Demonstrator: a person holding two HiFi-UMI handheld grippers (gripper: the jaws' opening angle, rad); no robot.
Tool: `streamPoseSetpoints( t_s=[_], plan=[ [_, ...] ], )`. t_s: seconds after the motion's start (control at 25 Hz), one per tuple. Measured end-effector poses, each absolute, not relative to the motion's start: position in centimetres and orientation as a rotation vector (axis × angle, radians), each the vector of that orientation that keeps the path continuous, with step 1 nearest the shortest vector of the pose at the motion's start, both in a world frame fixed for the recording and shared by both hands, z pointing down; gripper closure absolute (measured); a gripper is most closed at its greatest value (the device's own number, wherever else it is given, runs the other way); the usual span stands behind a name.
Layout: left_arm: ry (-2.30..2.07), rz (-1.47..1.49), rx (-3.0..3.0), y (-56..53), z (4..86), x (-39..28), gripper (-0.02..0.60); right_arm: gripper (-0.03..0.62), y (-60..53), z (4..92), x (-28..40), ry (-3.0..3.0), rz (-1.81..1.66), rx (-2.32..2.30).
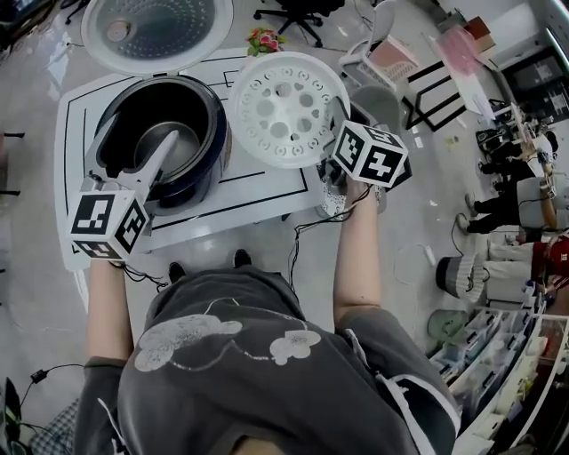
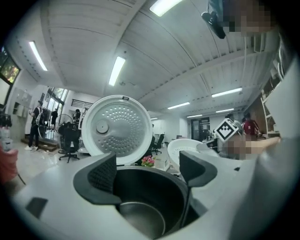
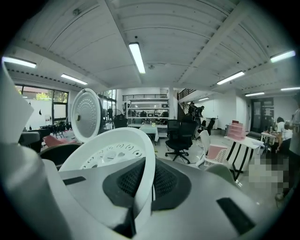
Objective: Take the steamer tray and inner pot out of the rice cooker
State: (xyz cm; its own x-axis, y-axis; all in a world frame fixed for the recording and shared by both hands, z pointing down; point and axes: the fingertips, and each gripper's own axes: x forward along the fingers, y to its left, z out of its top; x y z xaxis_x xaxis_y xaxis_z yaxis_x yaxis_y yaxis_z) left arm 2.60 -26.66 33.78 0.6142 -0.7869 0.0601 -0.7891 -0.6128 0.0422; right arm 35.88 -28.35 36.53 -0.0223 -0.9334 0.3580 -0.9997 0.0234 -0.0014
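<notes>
The dark rice cooker stands open on the white table, its round lid tipped back. The inner pot sits inside it, its metal bottom showing. My left gripper reaches over the cooker's near rim, open, with nothing between its pads. The white perforated steamer tray hangs in the air to the right of the cooker. My right gripper is shut on its near edge, and the tray's rim runs between the pads.
The white table top carries black outline marks. Pink flowers lie behind the cooker. A black office chair, a white chair and a side table with a pink stack stand on the floor to the right. Cables hang at the table's front.
</notes>
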Motion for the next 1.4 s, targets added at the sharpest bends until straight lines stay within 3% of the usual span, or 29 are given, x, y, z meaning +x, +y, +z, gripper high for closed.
streamPoseSetpoints(
  t_s=[0.76, 1.4],
  plan=[
    [-1.165, 0.118, 2.790, -22.4, 35.7, 21.1, 0.169, 0.551, -29.2, 49.0, 42.1, -2.078, 0.580, 1.774],
    [-1.183, 0.208, 2.725, -22.4, 39.1, 23.4, 0.169, 0.551, -30.6, 61.8, 40.9, -2.021, 0.760, 1.628]
  ],
)
